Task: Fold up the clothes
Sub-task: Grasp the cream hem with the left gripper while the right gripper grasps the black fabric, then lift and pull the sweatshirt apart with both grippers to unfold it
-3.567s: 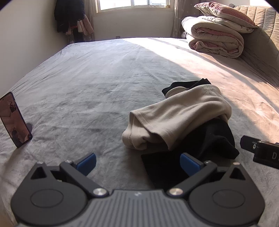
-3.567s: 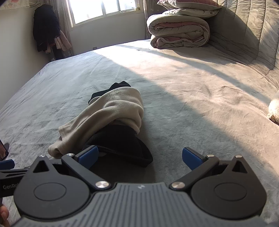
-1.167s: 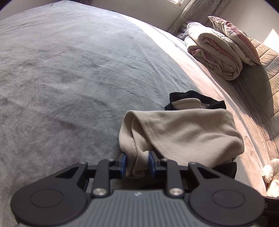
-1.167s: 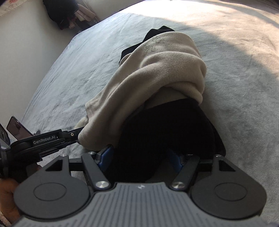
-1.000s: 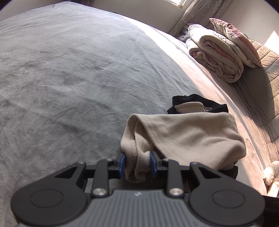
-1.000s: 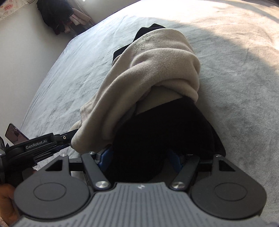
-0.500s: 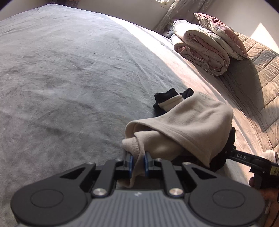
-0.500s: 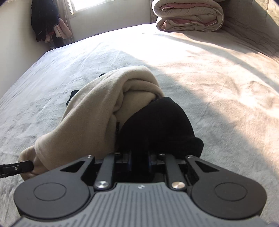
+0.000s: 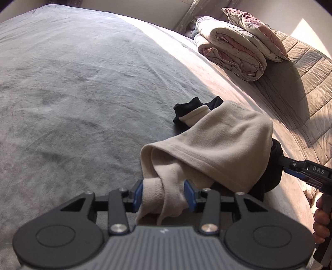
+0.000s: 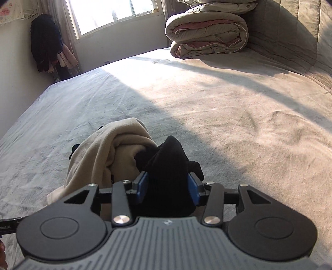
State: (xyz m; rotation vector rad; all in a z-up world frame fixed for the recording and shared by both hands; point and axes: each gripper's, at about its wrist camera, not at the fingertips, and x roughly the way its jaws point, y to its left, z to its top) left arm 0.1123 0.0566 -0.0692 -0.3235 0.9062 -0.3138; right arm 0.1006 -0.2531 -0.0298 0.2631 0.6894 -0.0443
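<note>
A beige fleece garment (image 9: pixel 217 143) lies bunched over a black garment (image 10: pixel 168 162) on the grey bed (image 9: pixel 72 93). My left gripper (image 9: pixel 164 195) has the beige hem between its blue pads; the cloth fills the gap and touches both pads while the jaws are opening. My right gripper (image 10: pixel 168 187) has a raised fold of the black garment between its pads in the same way, jaws opening too. In the left wrist view the right gripper (image 9: pixel 288 164) reaches into the black cloth from the right, a hand (image 9: pixel 321 224) holding it.
A folded quilt (image 10: pixel 207 33) and a pillow (image 9: pixel 255 31) sit at the head of the bed, against a padded headboard (image 9: pixel 307 68). Dark clothes (image 10: pixel 45 41) hang in the far corner by the window (image 10: pixel 112 14). Bare bedcover stretches beyond and to the left of the garments.
Both grippers closed onto the garments, lifted their edges off the bed, and their jaws now stand wider apart than half a second ago. The right view has tilted up toward the window.
</note>
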